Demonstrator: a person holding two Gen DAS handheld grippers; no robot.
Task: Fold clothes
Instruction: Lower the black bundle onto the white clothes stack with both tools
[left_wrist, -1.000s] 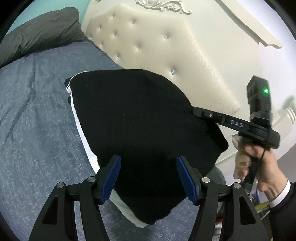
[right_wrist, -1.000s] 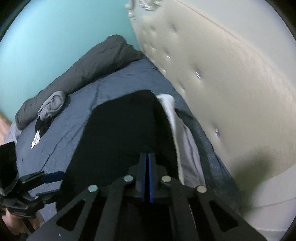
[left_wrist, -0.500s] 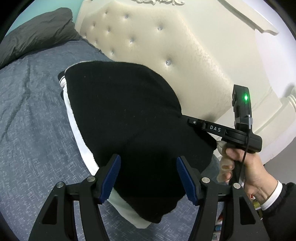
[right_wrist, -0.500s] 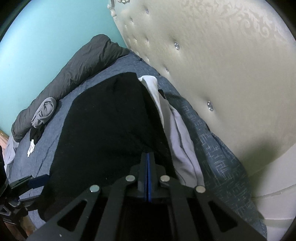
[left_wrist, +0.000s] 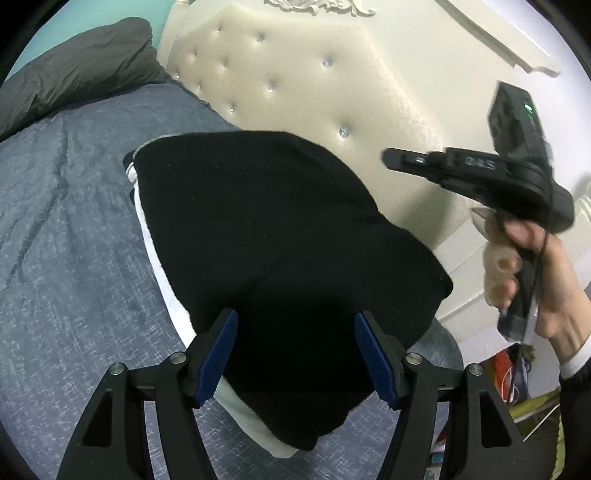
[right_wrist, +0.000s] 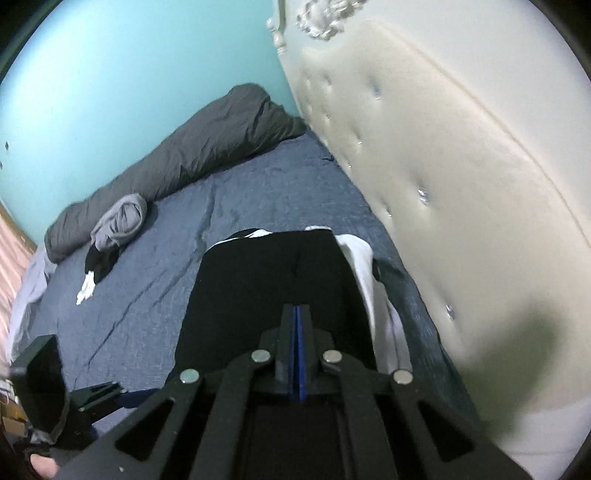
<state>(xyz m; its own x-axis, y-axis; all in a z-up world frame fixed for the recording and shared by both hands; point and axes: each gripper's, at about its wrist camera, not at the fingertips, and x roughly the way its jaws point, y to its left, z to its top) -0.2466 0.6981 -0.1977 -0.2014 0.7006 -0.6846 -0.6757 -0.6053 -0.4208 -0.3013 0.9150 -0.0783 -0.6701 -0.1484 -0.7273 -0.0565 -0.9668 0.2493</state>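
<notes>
A folded black garment (left_wrist: 277, 240) lies on top of a white garment (left_wrist: 162, 280) on the blue-grey bed (left_wrist: 74, 258). My left gripper (left_wrist: 297, 354) hovers open over the black garment's near end, its blue pads apart and not pressing on the cloth. My right gripper (left_wrist: 388, 157), held in a hand (left_wrist: 546, 302), is raised clear of the garment's right edge and is shut with nothing in it. In the right wrist view the right gripper (right_wrist: 297, 314) is shut above the black garment (right_wrist: 258, 295). The white garment (right_wrist: 360, 258) sticks out beside it, and the left gripper (right_wrist: 122, 395) is at lower left.
A cream tufted headboard (left_wrist: 314, 92) runs close along the garment's far side. A dark grey duvet (right_wrist: 203, 147) lies rolled against the teal wall, with a grey rolled garment (right_wrist: 118, 221) and small black and white clothes beside it. The bed's corner and floor clutter are at lower right.
My right gripper has lifted off the black garment's right edge and now hangs above and to its right, still shut. The left gripper has stayed open over the near end.
</notes>
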